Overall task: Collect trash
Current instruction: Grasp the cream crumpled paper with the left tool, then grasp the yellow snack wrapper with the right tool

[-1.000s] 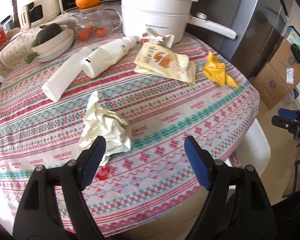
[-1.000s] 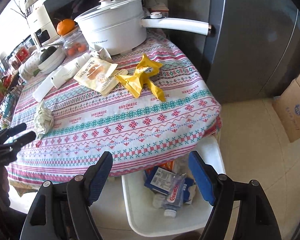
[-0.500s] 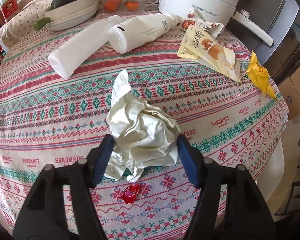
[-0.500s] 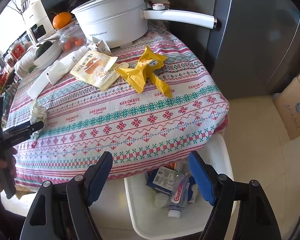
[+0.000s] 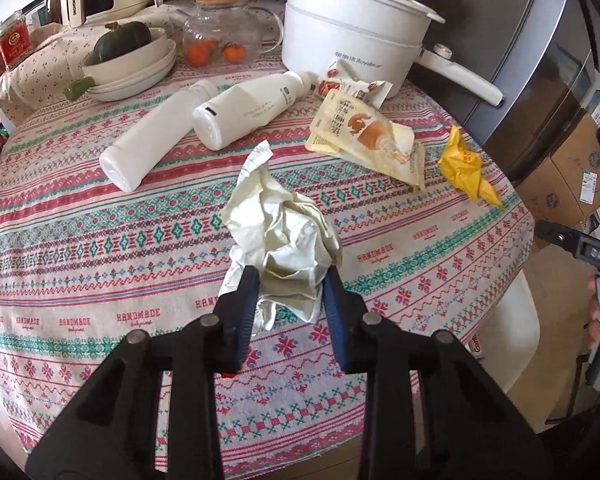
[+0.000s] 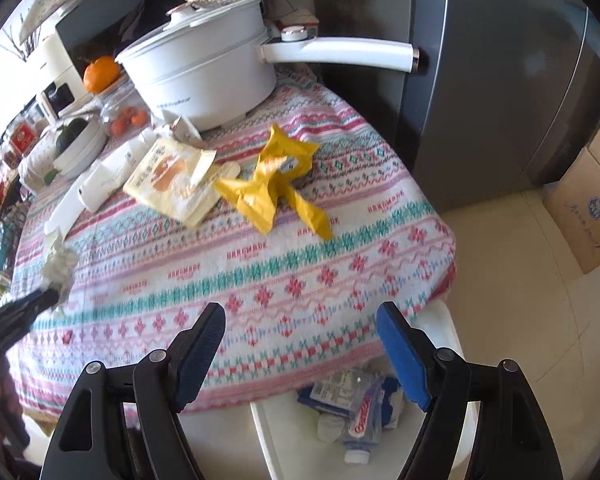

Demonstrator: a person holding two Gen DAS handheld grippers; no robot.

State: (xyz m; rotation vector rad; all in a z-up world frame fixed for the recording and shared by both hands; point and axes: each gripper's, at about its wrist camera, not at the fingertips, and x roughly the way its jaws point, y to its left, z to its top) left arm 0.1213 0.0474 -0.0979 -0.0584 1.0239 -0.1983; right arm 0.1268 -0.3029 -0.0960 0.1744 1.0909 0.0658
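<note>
A crumpled cream paper (image 5: pixel 288 240) lies on the patterned tablecloth (image 5: pixel 100 248). My left gripper (image 5: pixel 290 280) has its jaws closing on it, and both blue pads touch the paper's near end. From the right wrist view the same paper (image 6: pixel 60 264) sits at the table's left edge. Two white bottles (image 5: pixel 152 148) (image 5: pixel 248 114), a snack packet (image 5: pixel 364 136) and a yellow wrapper (image 6: pixel 276 176) lie further back. My right gripper (image 6: pixel 300 308) hangs open over the table's near edge, with nothing between its fingers. A white bin (image 6: pixel 452 344) below holds several pieces of trash.
A white pot (image 5: pixel 352 32) with a long handle, stacked bowls (image 5: pixel 128 72) and a glass teapot (image 5: pixel 224 36) crowd the table's far side. A grey fridge (image 6: pixel 500 80) and cardboard boxes (image 6: pixel 580 208) stand to the right. A small red candy wrapper (image 6: pixel 66 335) lies near the front edge.
My left gripper moved forward over the crumpled paper and its jaws narrowed from wide apart onto the paper. The right gripper drifted slightly toward the table, jaws unchanged.
</note>
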